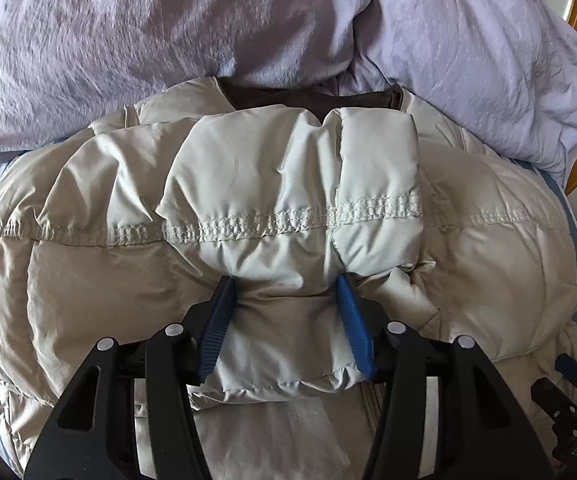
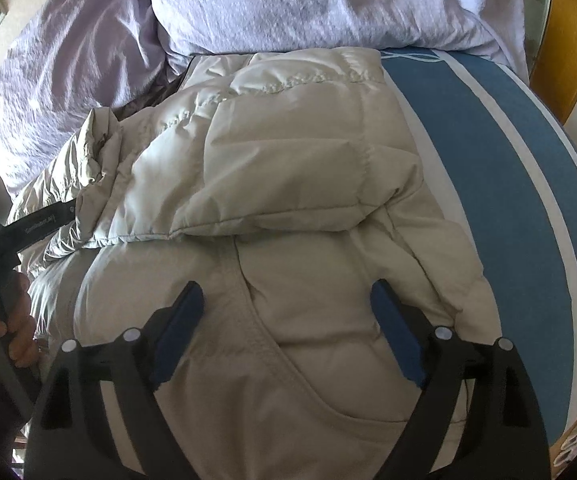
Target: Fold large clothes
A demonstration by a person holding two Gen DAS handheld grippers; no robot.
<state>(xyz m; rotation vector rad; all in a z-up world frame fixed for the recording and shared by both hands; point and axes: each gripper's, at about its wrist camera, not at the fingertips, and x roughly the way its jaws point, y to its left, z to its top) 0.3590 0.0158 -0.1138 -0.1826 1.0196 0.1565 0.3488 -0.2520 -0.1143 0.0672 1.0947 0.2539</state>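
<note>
A beige puffer jacket (image 1: pixel 88 264) lies on a blue striped bed (image 2: pixel 488 128), collar toward lilac bedding (image 1: pixel 128 40); its long axis runs straight away from both grippers; the left gripper (image 1: pixel 286 286) clamps a folded sleeve (image 1: pixel 288 184) lying across the jacket's middle; the right gripper (image 2: pixel 286 300) hovers wide apart over the hem, gripping nothing; the left is nearer the sleeve.

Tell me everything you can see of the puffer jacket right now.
The puffer jacket is pale beige, quilted with stitched seams, and looks like smooth, slightly shiny fabric with a dark lining at the collar. It lies partly folded on the blue-and-white striped bedsheet, its top against the lilac duvet. The left tongs grip a folded padded section; the right tongs hover open over it.
</note>
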